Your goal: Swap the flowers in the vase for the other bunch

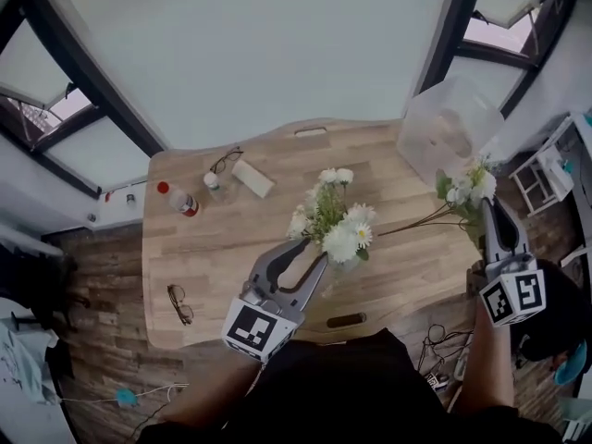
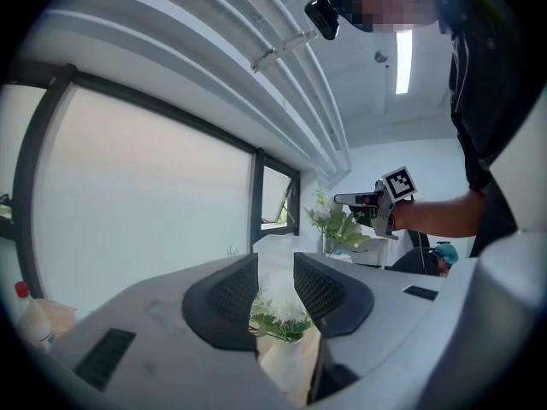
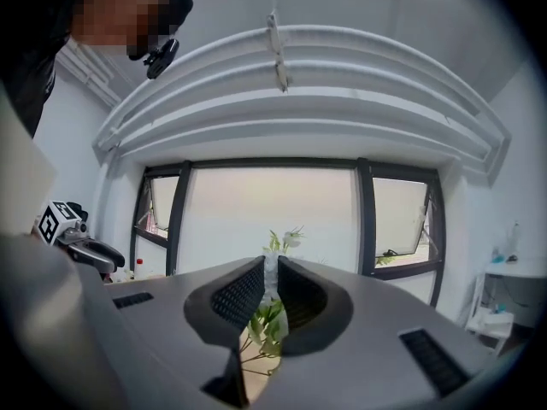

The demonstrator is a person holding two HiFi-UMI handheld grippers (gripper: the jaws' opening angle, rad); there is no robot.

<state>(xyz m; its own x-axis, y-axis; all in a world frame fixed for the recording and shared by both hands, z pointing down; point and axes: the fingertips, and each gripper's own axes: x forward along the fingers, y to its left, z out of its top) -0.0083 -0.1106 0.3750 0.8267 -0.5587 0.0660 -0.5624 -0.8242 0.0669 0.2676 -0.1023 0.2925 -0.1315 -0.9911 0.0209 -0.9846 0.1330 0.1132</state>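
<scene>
Wooden table [image 1: 231,239] under everything, carrying the vase [image 2: 282,361] near its front middle. Vase body almost wholly hidden in the head view beneath its own blooms and the left gripper. Plain only in the left gripper view, as a pale shape low in the gap, partly cut off by the jaws.

Clear container [image 1: 449,123] behind and right of the vase, at the table's far right corner; contents too blurred to name.

Left gripper [image 1: 314,255] just in front and left of the vase, released: jaws apart, pads pressing on nothing, vase and blooms showing through the gap. Whether a jaw tip touches the vase cannot be told.

Right gripper [image 1: 488,206] well to the right of the vase, at the table's right edge, clenched on the second bunch [image 1: 467,191]. Jaws nearly together with a pale strip of that bunch pinched between the pads, green leaves hanging below, thin brown stems trailing back toward the vase.

White flowers [image 1: 338,225] standing in the vase, green leaves among them.

Red-capped bottle [image 1: 180,200] well left of the vase. Pale block [image 1: 252,178] behind and left of the vase, with glasses [image 1: 225,162] just beyond. Second pair of glasses [image 1: 180,303] in front and far left of the vase, near the table's edge.
</scene>
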